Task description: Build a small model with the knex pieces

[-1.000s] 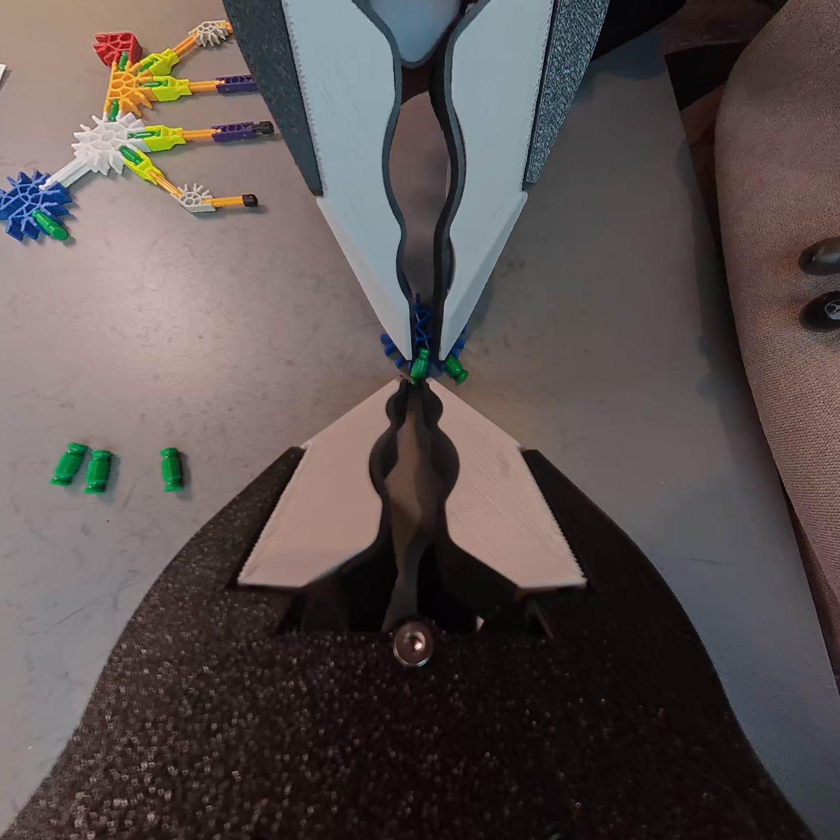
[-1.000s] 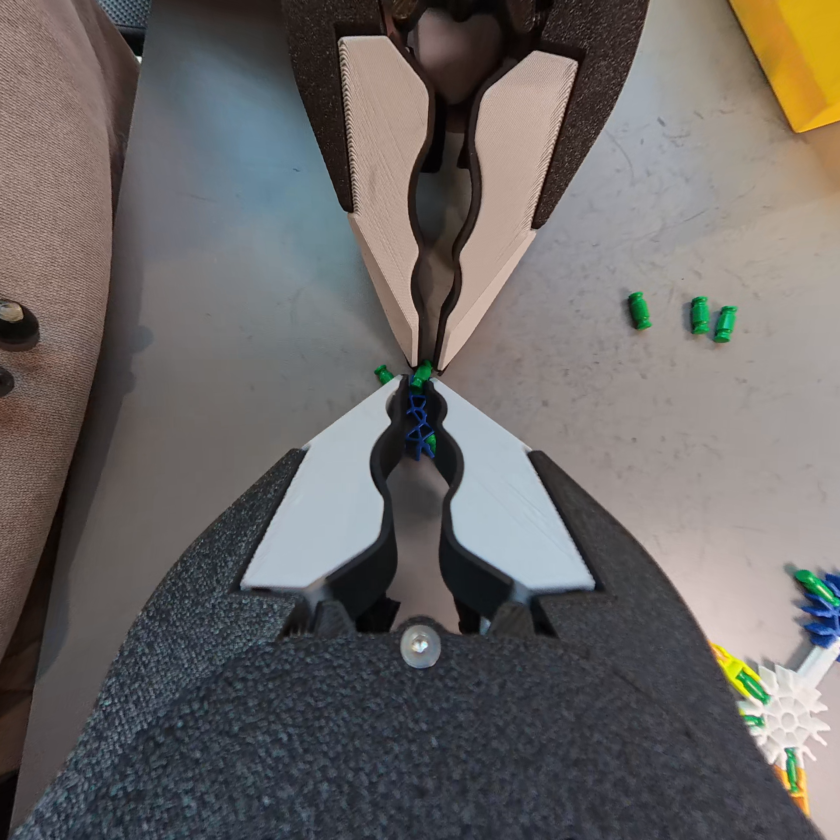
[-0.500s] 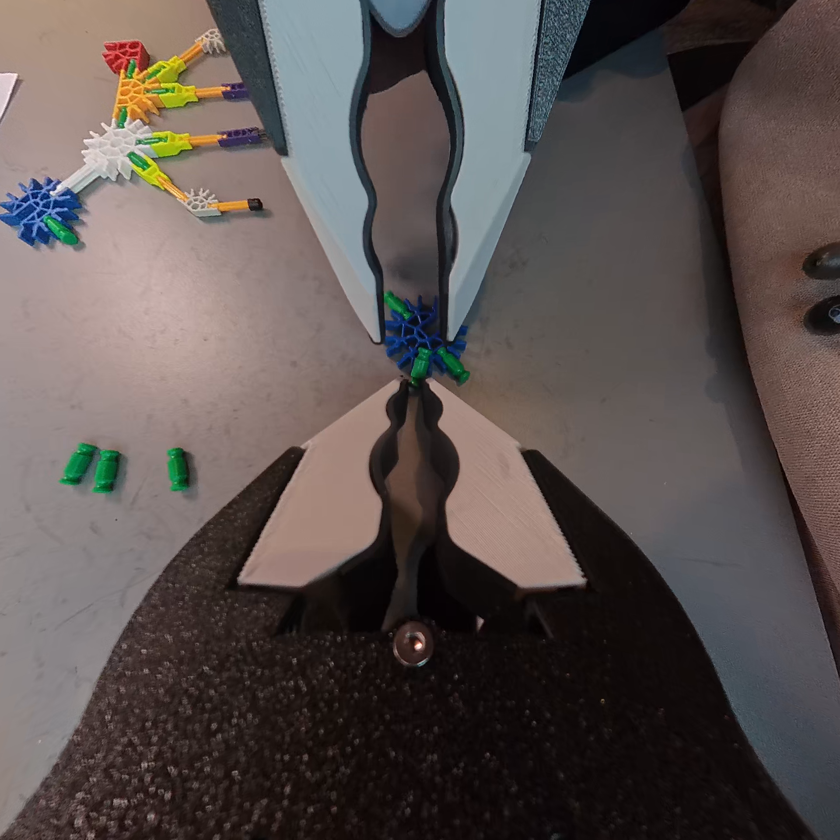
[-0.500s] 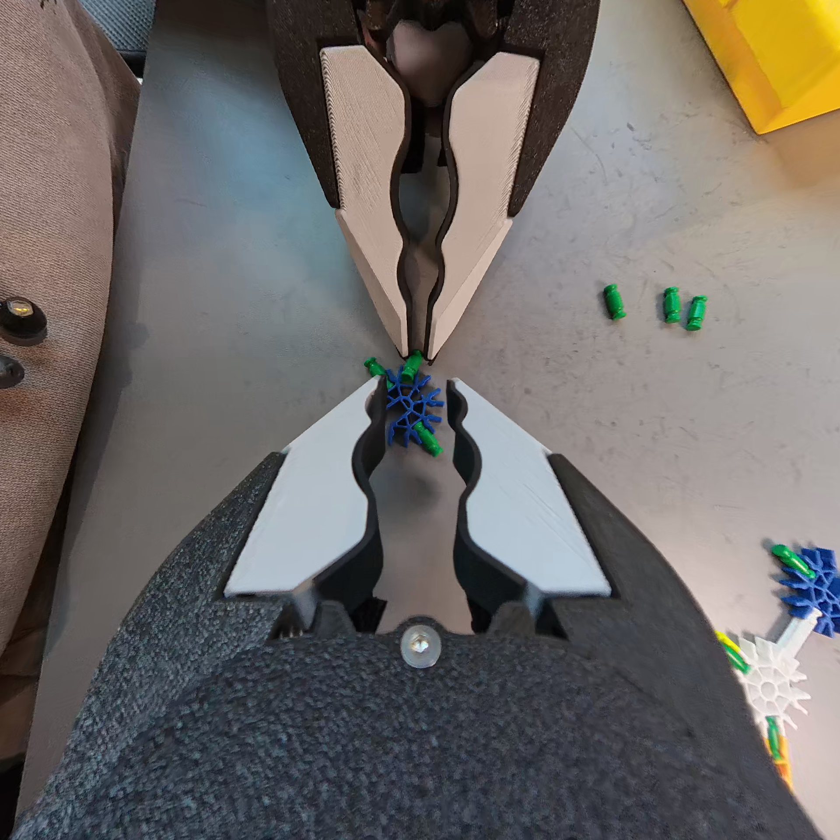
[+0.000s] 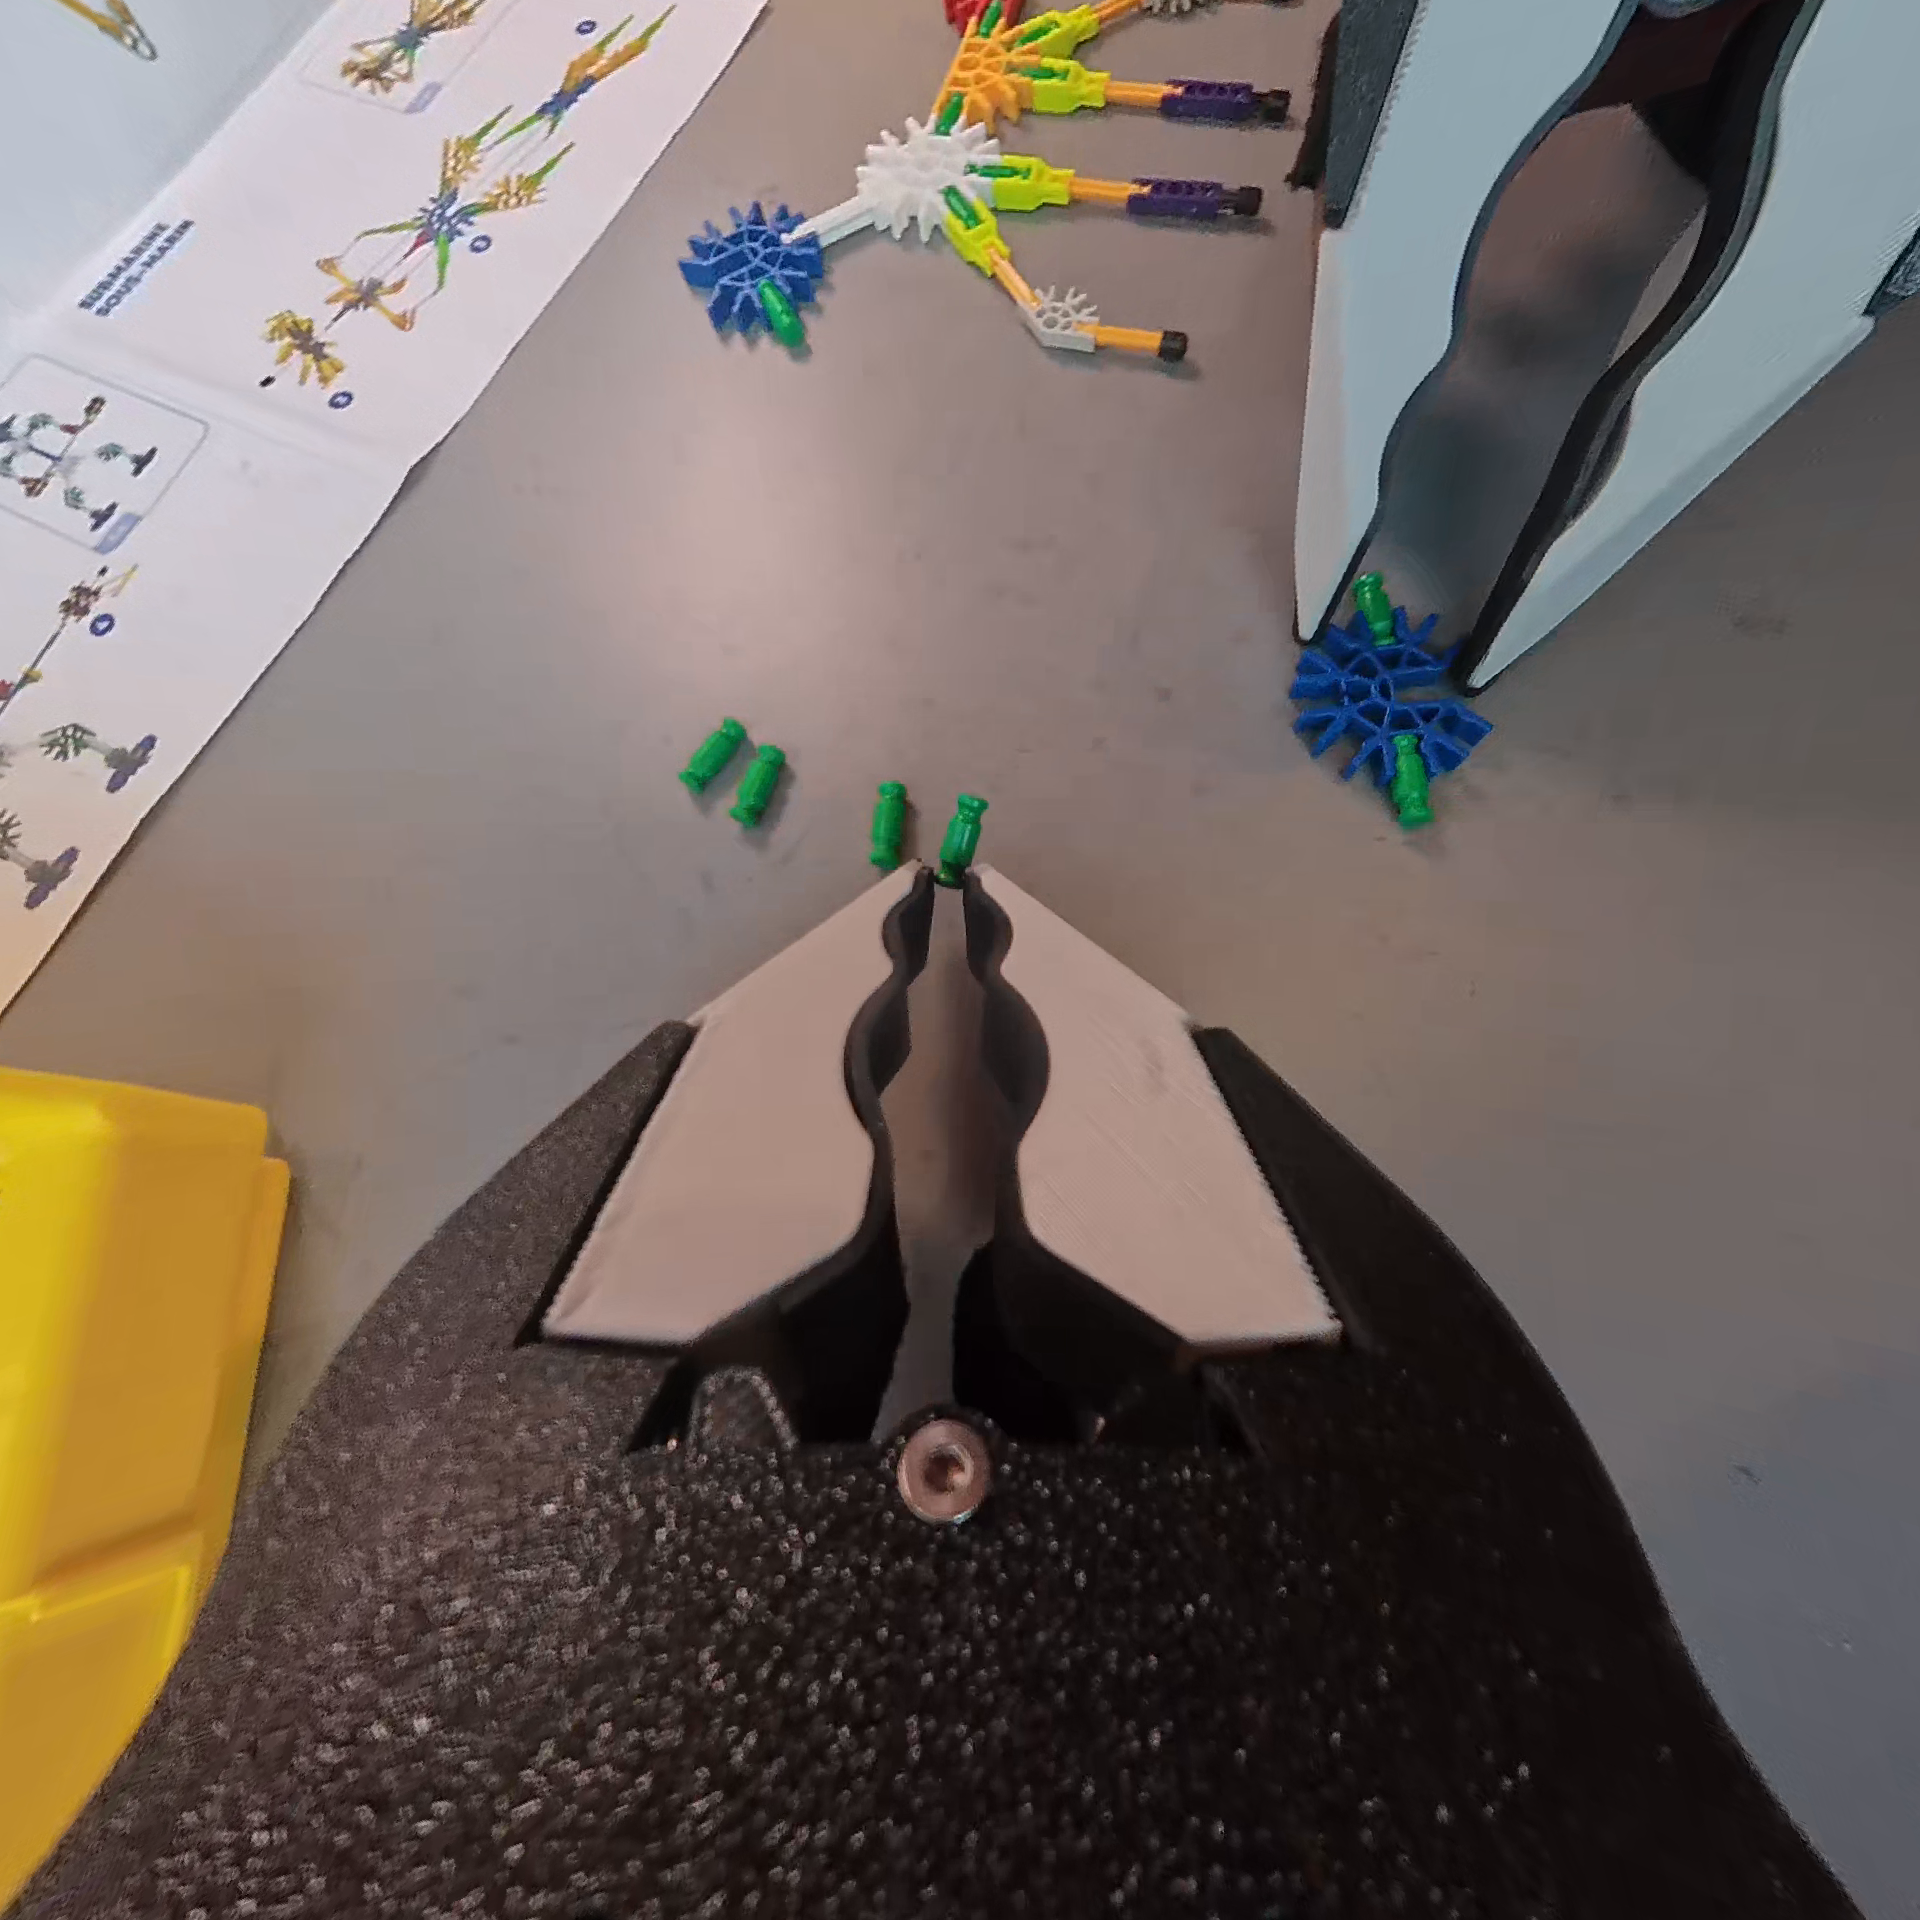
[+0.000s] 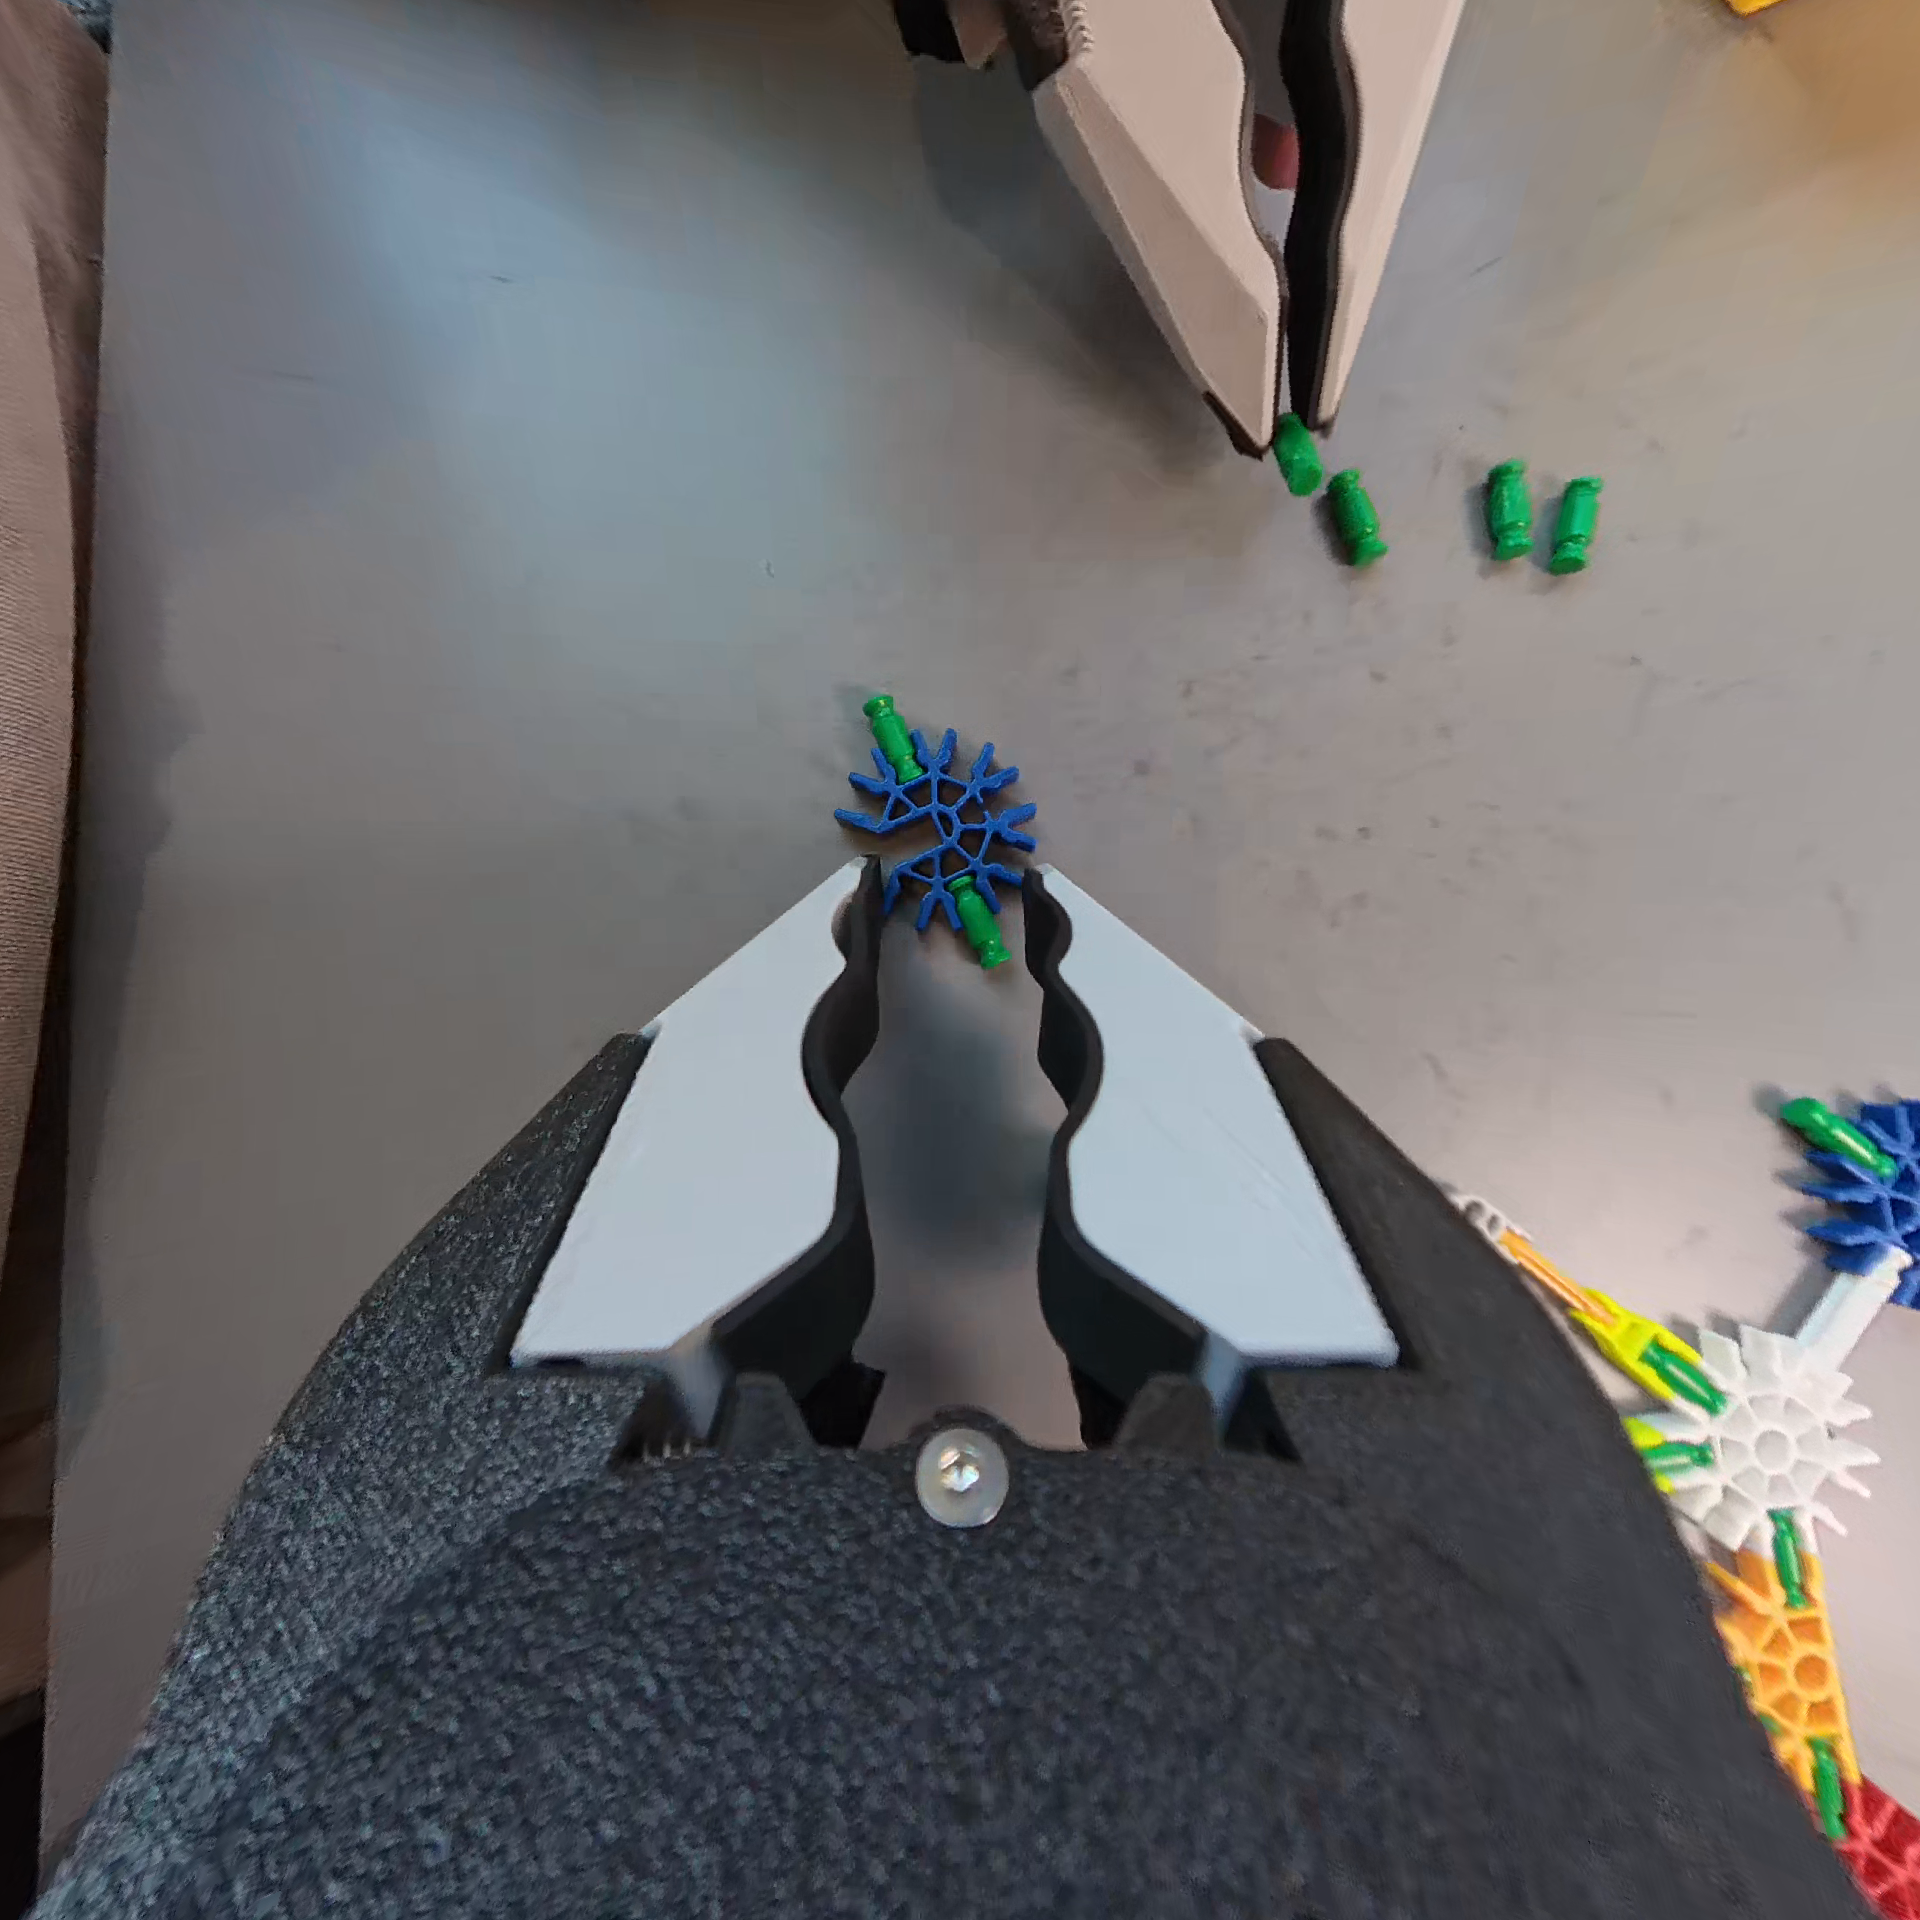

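My left gripper (image 5: 945, 878) is shut on the end of a small green peg (image 5: 961, 836), held just above the grey table beside three loose green pegs (image 5: 758, 787). My right gripper (image 6: 951, 878) is open. A blue snowflake connector (image 6: 940, 821) with two green pegs in it lies flat on the table at its fingertips, partly between them. In the left wrist view the right gripper (image 5: 1382, 655) stands over the connector (image 5: 1387, 707) at the right. In the right wrist view the left gripper (image 6: 1288, 426) holds its peg (image 6: 1297, 454) at the top right.
A partly built model of white, orange, yellow and blue pieces (image 5: 977, 177) lies at the far side. A printed instruction sheet (image 5: 312, 312) lies at the left, and a yellow bin (image 5: 104, 1351) at the near left. A brown cushion (image 6: 42, 727) borders the table. Spacing between my two grippers at the tips: around 10 cm.
My right gripper opened and let go of the blue connector, which now lies flat. My left gripper pulled away to the left with a green peg, over to the loose pegs.
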